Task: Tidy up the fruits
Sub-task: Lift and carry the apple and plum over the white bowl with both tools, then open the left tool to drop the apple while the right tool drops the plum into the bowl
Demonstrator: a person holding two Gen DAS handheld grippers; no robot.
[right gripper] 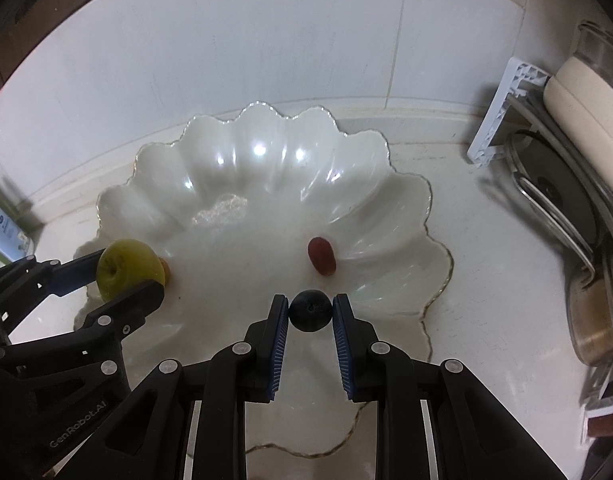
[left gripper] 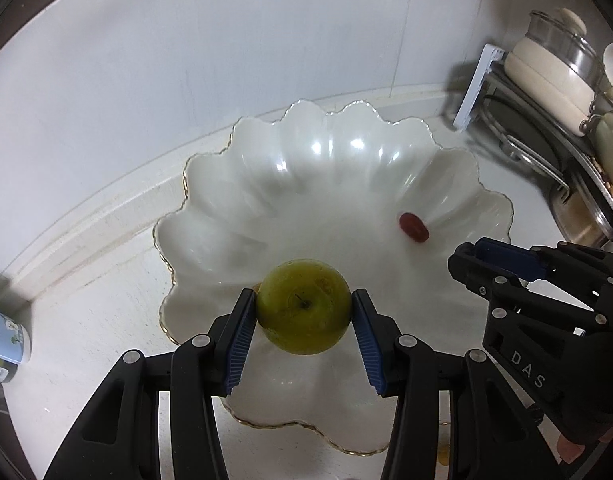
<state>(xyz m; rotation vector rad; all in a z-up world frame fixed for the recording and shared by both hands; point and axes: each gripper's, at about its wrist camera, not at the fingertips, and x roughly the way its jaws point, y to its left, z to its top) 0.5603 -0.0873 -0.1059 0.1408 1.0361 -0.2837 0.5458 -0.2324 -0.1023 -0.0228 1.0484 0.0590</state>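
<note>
here, pale countertop [left gripper: 106, 320], white wall [left gripper: 186, 60]

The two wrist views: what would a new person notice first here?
First, the big white scalloped bowl on the counter, with one red grape lying inside. Over its near rim, the left gripper clamps a green apple, and the right gripper pinches a dark blueberry.
</note>
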